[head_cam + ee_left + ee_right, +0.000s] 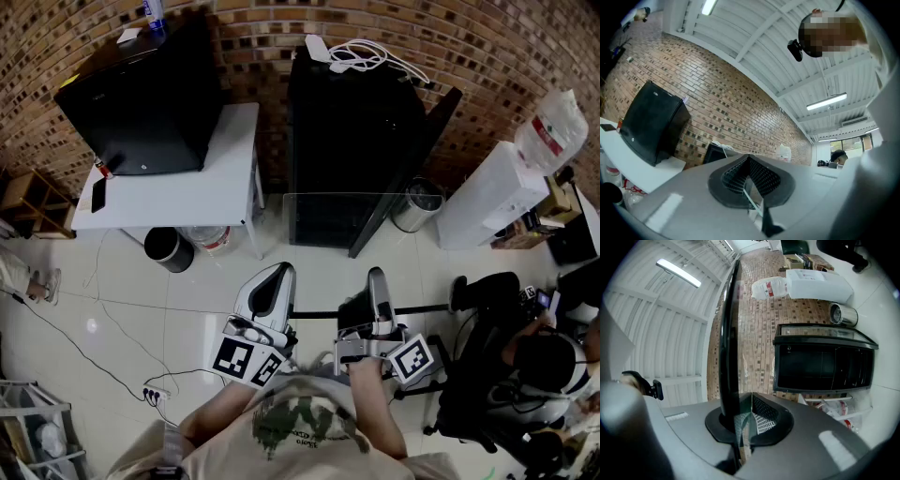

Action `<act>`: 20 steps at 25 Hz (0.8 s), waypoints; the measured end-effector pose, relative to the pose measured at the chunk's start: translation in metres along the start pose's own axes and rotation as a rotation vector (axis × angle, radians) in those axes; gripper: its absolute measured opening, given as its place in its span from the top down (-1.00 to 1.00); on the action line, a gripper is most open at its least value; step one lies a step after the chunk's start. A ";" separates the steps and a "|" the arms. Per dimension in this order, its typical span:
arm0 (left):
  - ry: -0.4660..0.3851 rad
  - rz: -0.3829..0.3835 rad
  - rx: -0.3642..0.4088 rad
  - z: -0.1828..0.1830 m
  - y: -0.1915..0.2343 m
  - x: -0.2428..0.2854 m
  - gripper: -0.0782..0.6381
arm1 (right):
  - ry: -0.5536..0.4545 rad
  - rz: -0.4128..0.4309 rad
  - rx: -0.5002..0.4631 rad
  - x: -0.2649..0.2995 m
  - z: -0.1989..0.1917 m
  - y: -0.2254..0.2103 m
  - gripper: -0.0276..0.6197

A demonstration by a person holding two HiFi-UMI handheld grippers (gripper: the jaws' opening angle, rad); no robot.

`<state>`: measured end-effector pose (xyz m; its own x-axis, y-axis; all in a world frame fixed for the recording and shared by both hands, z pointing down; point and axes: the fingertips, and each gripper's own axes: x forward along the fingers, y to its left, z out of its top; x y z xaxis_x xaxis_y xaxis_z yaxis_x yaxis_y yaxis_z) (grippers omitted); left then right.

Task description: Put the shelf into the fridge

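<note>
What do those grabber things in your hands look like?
Each is a smooth grey shell narrowing to two jaws with black ribbed pads. The left gripper and right gripper both carry a cube of black-and-white square markers. The person wears a pale T-shirt with a green print.

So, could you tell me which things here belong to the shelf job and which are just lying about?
Job: shelf, fridge with its door open, left gripper and right gripper, both shut on the shelf.
Lying about: white table, black bin, steel bin, water dispenser, cable on the fridge.
</note>
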<state>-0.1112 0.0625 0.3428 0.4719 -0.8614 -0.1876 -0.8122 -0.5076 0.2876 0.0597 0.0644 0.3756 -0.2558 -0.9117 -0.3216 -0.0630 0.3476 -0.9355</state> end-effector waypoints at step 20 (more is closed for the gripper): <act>0.023 0.006 -0.007 -0.011 0.019 0.013 0.85 | -0.017 -0.009 -0.006 0.021 0.006 -0.018 0.87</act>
<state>-0.1167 0.0411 0.3562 0.4750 -0.8646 -0.1638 -0.8128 -0.5024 0.2950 0.0614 0.0376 0.3852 -0.2383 -0.9184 -0.3157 -0.0712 0.3407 -0.9375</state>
